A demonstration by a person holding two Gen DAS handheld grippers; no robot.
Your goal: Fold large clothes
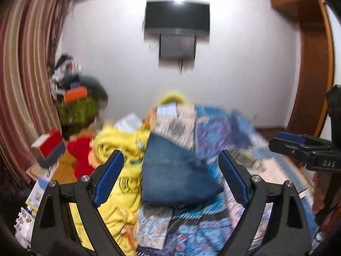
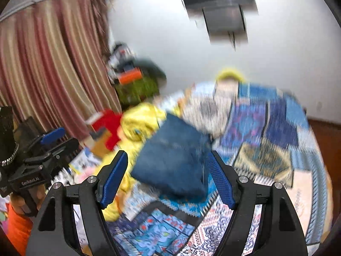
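Note:
A folded pair of blue jeans [image 1: 181, 177] [image 2: 168, 166] lies on a patchwork bedspread [image 1: 226, 125] [image 2: 266, 128]. A crumpled yellow garment [image 1: 119, 143] [image 2: 140, 121] lies to its left. My left gripper [image 1: 170, 155] hangs above the bed, open, with nothing between its blue pads; the jeans lie well beyond them. The right gripper [image 2: 167, 154] is also open and empty, lifted off the jeans. Each gripper shows in the other's view: the right one [image 1: 298, 143] at the right edge, the left one [image 2: 51, 136] at the left edge. Both views are motion-blurred.
Red cloth [image 1: 81, 151] and boxes [image 1: 49, 147] crowd the bed's left side by a striped curtain [image 1: 25, 64]. A clothes pile [image 1: 74, 89] stands in the far corner. A television [image 1: 177, 17] hangs on the white wall. A hand with an orange sleeve [image 2: 17, 224] holds the left gripper.

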